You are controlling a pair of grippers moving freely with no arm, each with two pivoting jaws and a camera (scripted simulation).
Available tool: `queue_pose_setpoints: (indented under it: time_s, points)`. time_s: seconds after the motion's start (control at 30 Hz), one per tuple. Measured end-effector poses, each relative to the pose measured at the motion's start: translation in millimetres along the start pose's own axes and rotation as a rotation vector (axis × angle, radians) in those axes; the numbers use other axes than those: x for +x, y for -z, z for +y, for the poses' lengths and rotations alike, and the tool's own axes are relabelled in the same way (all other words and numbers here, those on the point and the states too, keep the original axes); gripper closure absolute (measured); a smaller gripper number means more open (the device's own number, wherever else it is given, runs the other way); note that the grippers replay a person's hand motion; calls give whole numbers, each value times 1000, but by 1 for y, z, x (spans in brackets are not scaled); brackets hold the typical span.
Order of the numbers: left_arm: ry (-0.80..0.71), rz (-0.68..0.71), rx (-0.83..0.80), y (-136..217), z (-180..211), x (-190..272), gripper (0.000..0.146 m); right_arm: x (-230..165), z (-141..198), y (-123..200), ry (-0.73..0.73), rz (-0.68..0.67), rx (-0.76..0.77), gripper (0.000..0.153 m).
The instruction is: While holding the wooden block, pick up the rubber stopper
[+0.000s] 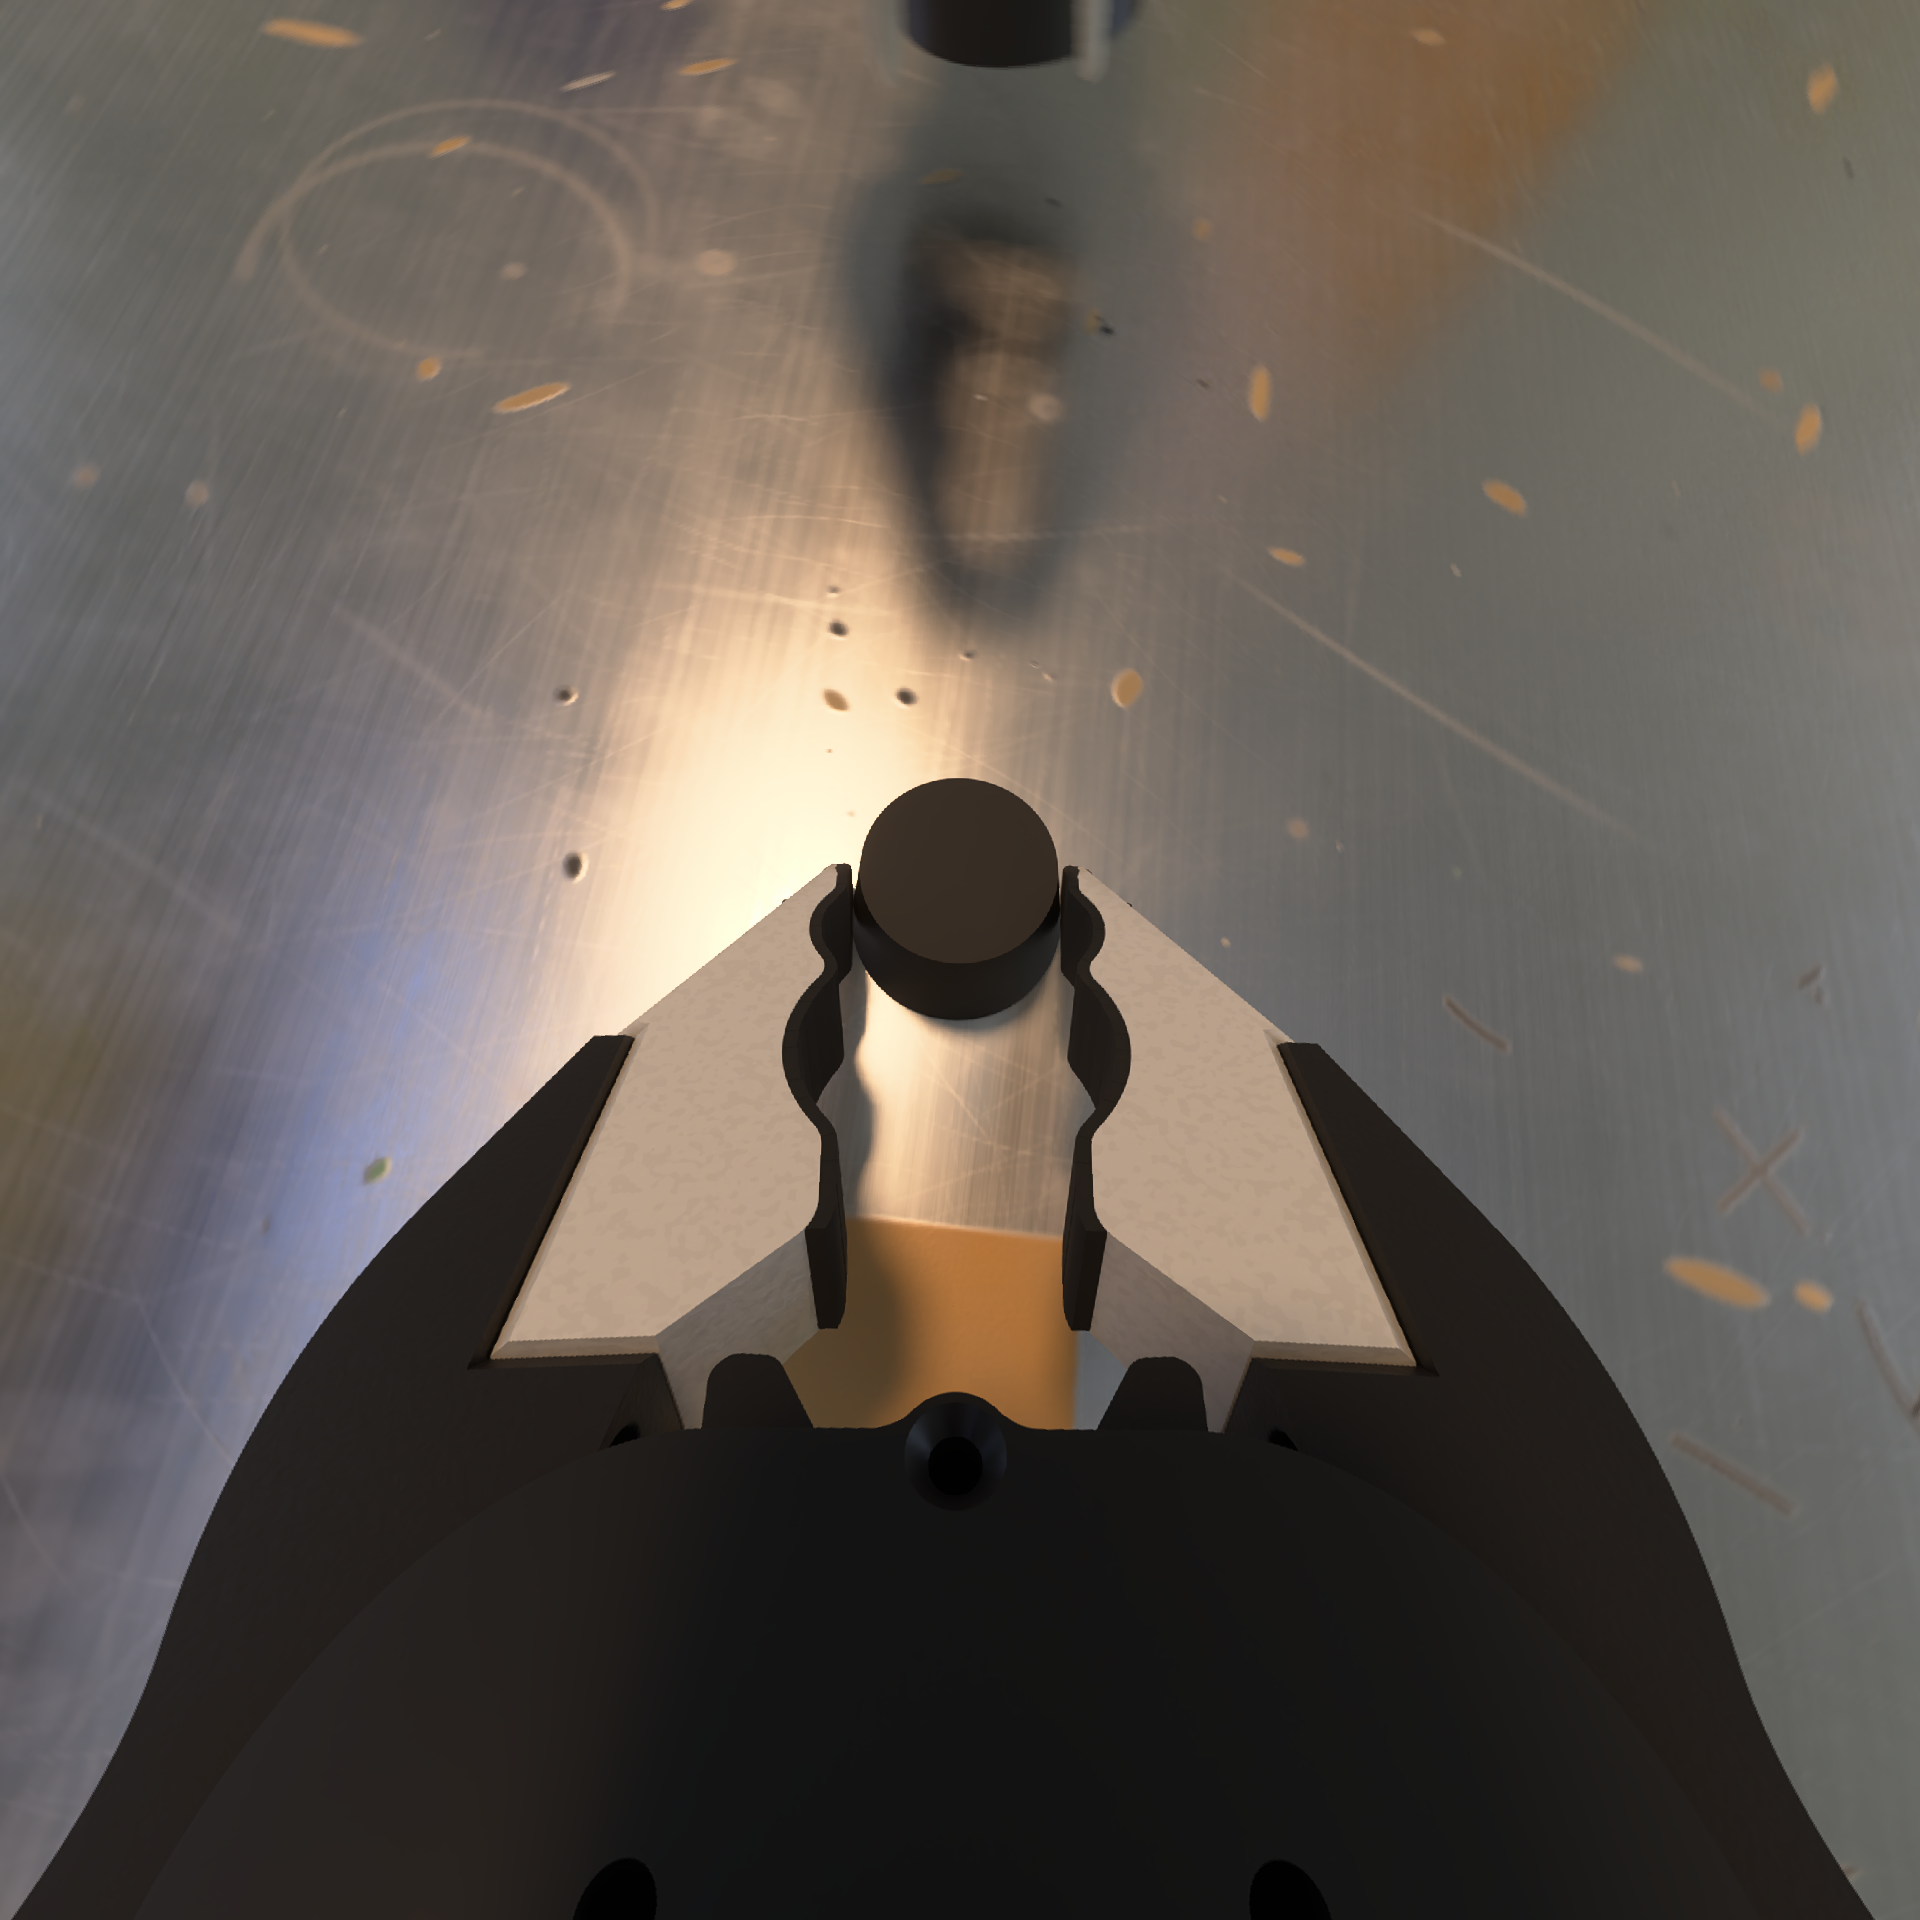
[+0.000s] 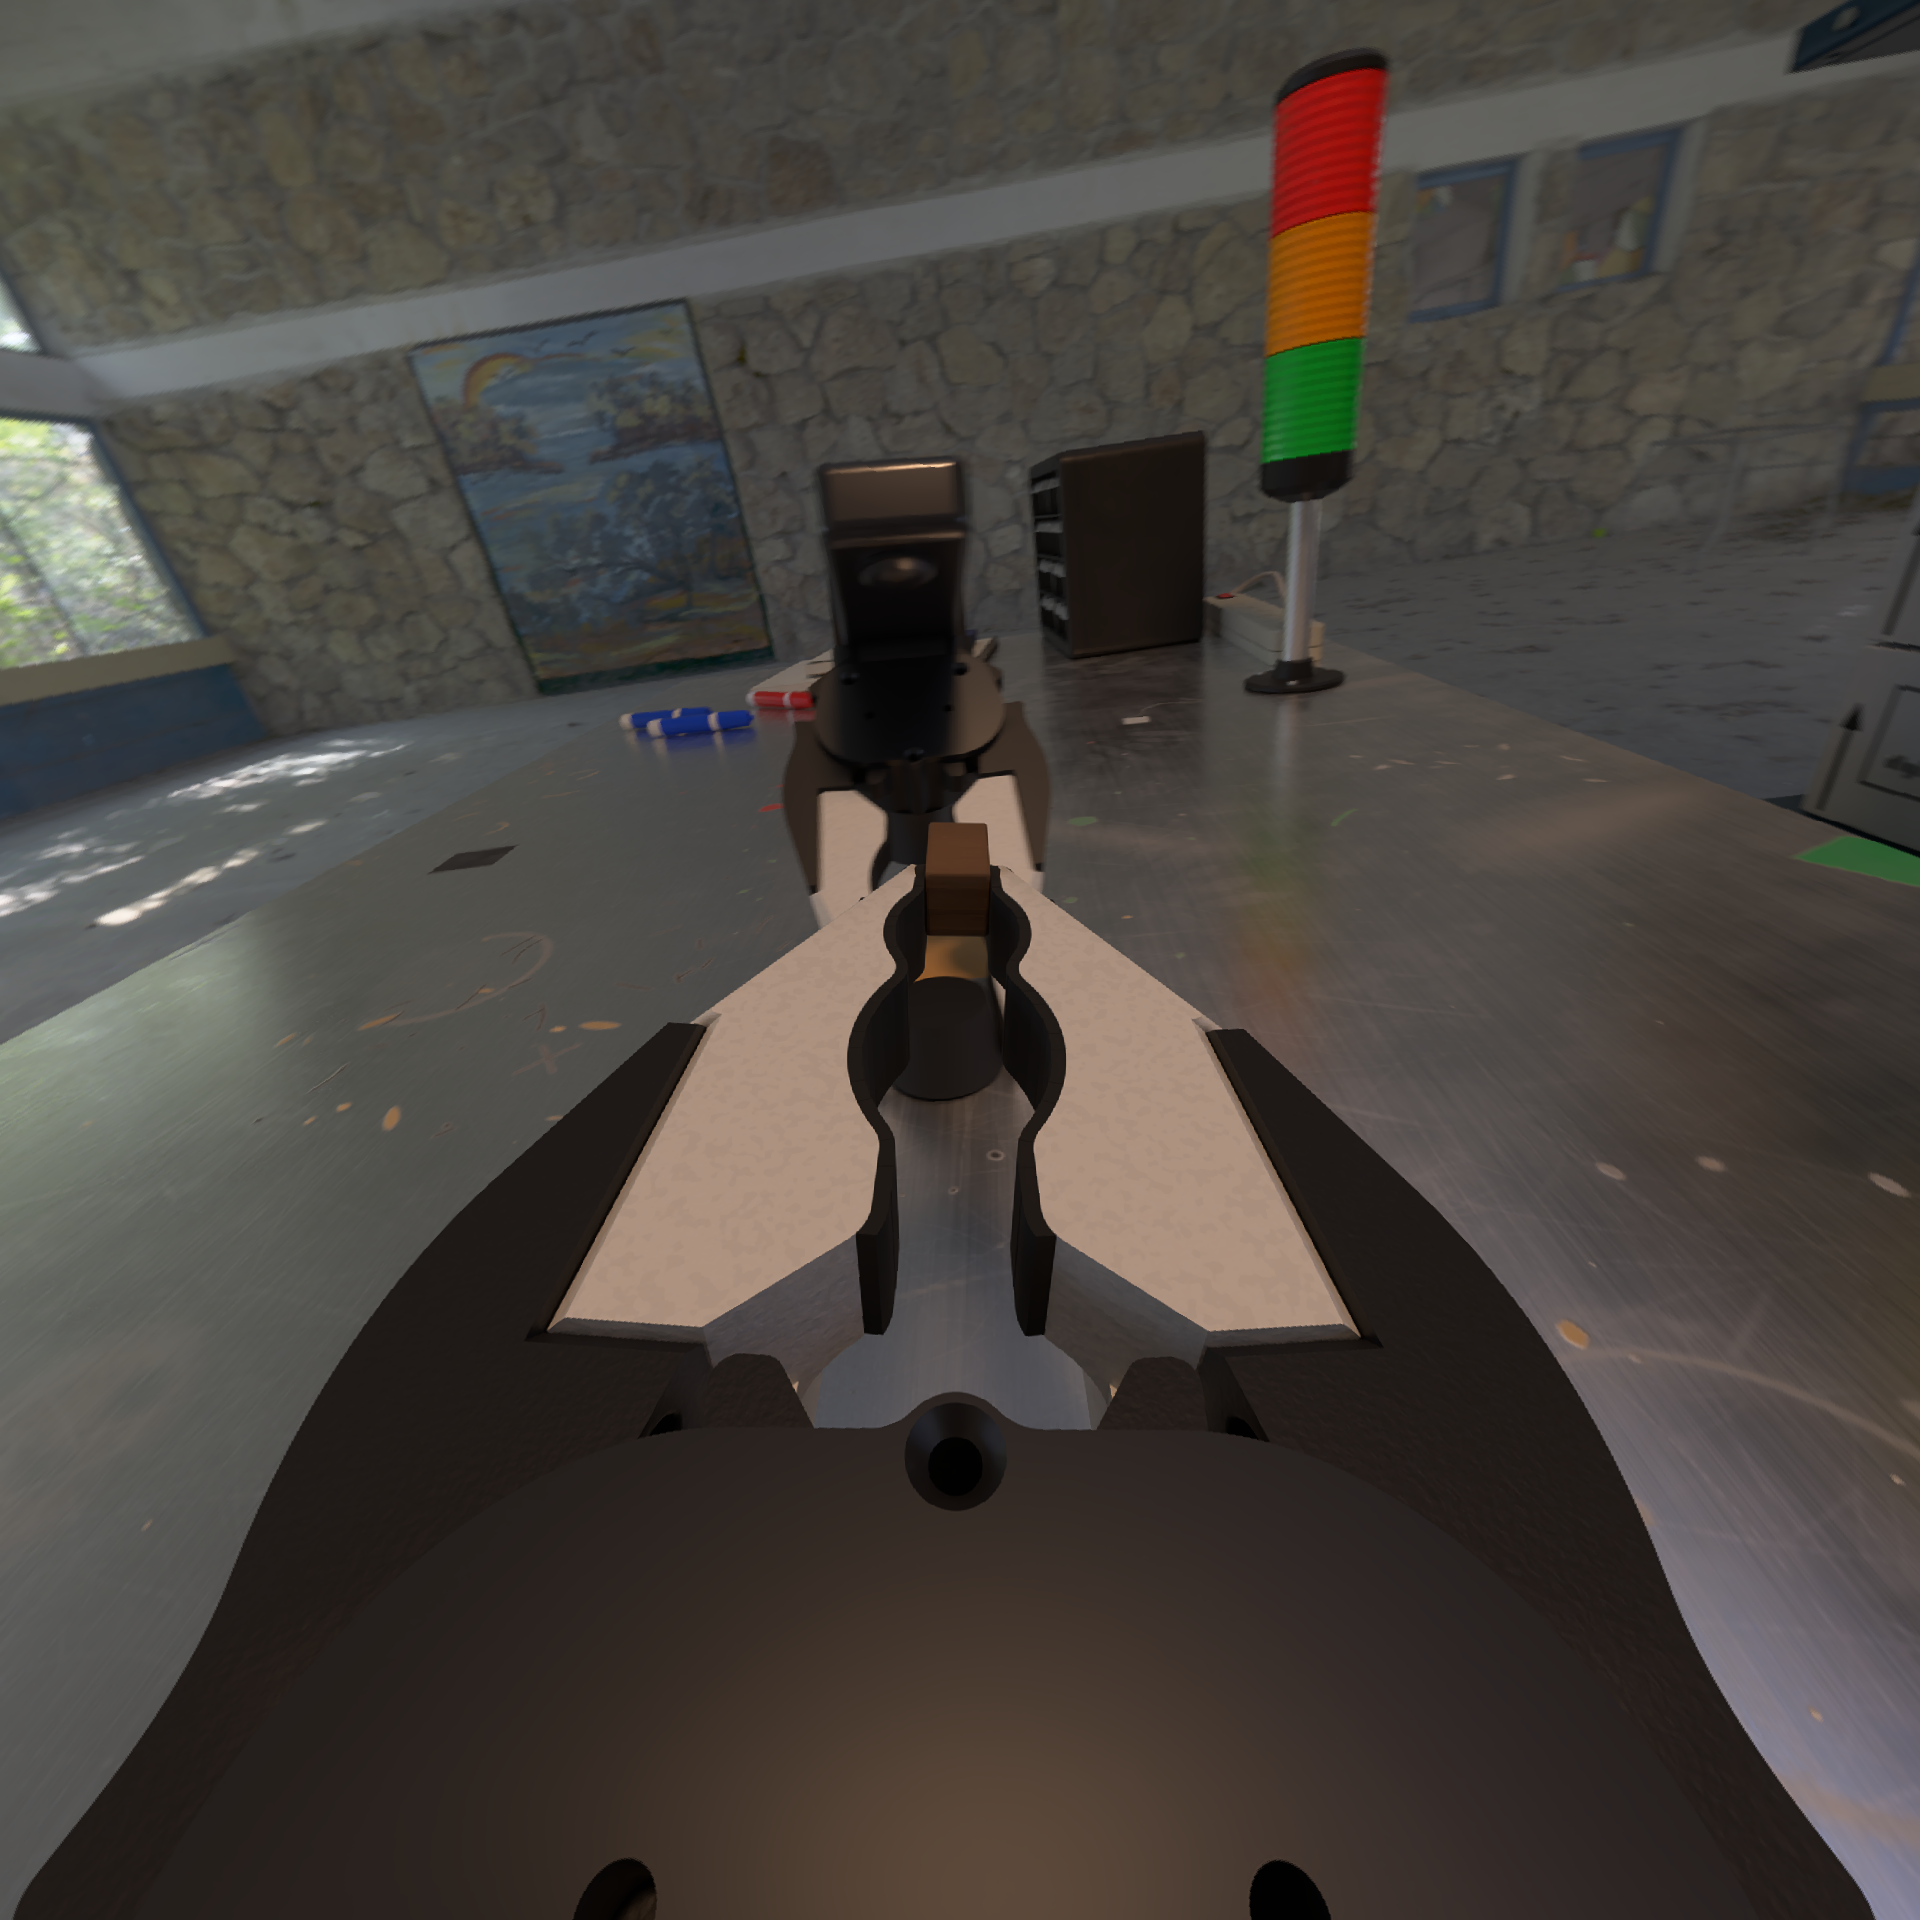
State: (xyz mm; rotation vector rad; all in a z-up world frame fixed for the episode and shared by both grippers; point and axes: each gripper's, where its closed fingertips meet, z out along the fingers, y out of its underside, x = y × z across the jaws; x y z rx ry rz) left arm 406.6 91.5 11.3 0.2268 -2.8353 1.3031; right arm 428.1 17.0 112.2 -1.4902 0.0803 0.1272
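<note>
The black rubber stopper (image 1: 956,904) stands on the scratched metal table (image 1: 416,727). My left gripper (image 1: 956,883) points down at it, and both fingertips press its sides. My right gripper (image 2: 956,883) is shut on the small wooden block (image 2: 956,862) and holds it above the table, just over the stopper (image 2: 940,1039). The body of the left gripper (image 2: 899,717) stands right behind the block. In the left wrist view the block shows as an orange patch (image 1: 935,1320) low between the fingers.
At the back of the table (image 2: 1455,987) stand a red, orange and green signal tower (image 2: 1320,312), a black cabinet (image 2: 1132,540) and a power strip (image 2: 1247,613). Blue markers (image 2: 686,720) and a red one (image 2: 781,698) lie at the far left. A dark object (image 1: 987,31) shows at the top edge.
</note>
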Motion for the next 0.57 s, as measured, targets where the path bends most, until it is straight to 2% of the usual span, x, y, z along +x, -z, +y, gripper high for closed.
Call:
queue_pose_setpoints:
  time_s: [0.1,0.3,0.47,0.57]
  points:
    - [149,-27,2,0,-4,-8,106,-7,2,-2,11,-46,-22,143]
    - [279,-66,3,0,-6,-15,106,-11,15,-12,33,-55,-133,143]
    - [321,-147,-14,3,-6,-22,106,-5,31,-15,96,18,-277,143]
    - [286,-151,-1,5,-9,-21,106,-2,32,-15,127,40,-290,143]
